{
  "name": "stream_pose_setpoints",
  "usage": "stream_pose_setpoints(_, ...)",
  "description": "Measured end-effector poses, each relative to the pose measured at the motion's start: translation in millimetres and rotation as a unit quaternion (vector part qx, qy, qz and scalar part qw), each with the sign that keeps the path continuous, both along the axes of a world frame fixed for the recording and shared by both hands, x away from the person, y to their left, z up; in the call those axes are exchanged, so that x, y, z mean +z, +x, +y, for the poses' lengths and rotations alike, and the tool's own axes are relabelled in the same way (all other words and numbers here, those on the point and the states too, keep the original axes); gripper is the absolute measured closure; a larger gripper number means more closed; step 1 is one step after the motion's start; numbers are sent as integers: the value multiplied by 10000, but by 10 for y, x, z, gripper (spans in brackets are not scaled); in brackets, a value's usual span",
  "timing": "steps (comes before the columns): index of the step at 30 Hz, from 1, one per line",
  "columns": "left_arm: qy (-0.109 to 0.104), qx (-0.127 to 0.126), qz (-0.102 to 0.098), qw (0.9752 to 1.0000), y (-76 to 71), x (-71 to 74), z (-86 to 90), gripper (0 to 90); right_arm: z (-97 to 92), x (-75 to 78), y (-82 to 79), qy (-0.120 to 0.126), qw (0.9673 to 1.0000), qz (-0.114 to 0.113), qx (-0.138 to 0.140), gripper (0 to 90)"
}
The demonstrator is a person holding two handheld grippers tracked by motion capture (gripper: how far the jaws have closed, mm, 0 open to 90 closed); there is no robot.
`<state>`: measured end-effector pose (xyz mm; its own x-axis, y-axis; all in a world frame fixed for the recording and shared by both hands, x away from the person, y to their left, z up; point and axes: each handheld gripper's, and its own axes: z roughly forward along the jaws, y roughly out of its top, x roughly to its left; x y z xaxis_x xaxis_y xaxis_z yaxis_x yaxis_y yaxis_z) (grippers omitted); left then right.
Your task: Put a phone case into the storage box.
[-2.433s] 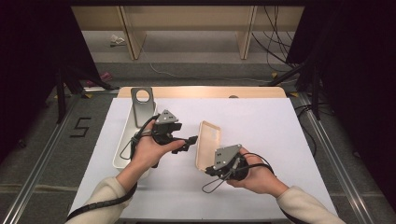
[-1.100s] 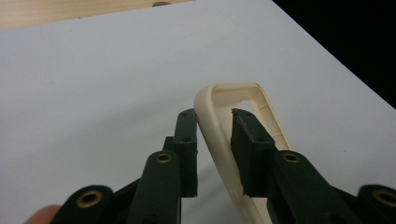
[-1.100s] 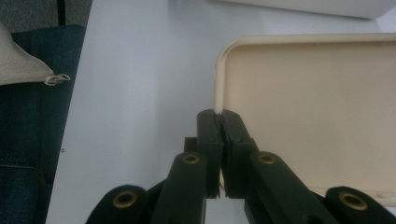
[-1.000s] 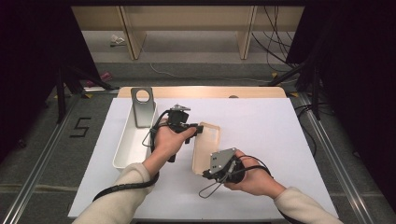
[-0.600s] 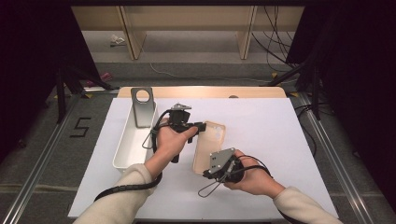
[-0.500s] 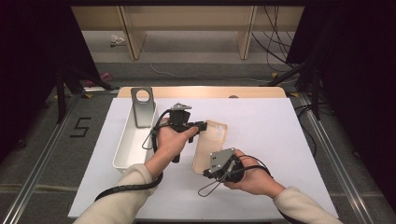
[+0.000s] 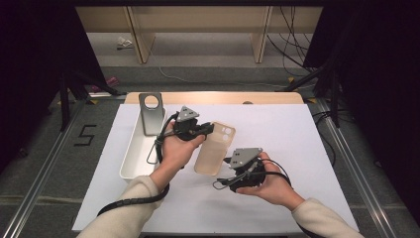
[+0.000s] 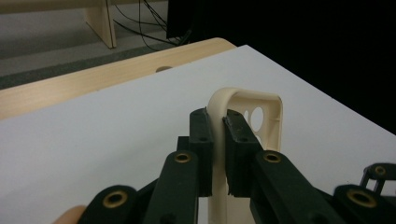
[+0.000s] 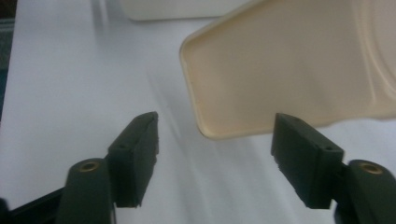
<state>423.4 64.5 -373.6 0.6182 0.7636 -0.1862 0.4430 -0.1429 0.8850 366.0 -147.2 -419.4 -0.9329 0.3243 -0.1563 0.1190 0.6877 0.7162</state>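
Note:
A cream phone case [image 7: 216,148] lies tilted at the middle of the white mat, camera cutout at its far end. My left gripper [image 7: 207,130] is shut on the case's far left rim. In the left gripper view the two jaws pinch the case [image 8: 252,109] by its thin wall, with the left gripper [image 8: 218,140] holding it edge-up. My right gripper [image 7: 225,170] sits at the case's near end, open. In the right gripper view a rounded corner of the case [image 9: 289,70] hangs just beyond the wide-apart jaws of the right gripper [image 9: 215,156].
A long white tray [image 7: 132,151] lies left of the case. A grey metal plate with a round hole [image 7: 151,111] leans at the tray's far end. The white mat [image 7: 297,148] covers a wooden table [image 7: 218,97]. Dark frames and cables stand around.
My left hand has moved right from beside the tray to the case and shut on its far rim. The case has shifted slightly. The right hand stays at the near end.

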Motion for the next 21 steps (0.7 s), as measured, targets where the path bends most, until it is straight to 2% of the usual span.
stream_pose_setpoints(8,-45,68,-308,9995,-29,61,113,827,-159,22,45,411,9975,218,-523,194)
stream_pose_setpoints(21,-251,176,-560,9980,-76,126,251,826,-329,36,98,744,9925,318,-917,179)
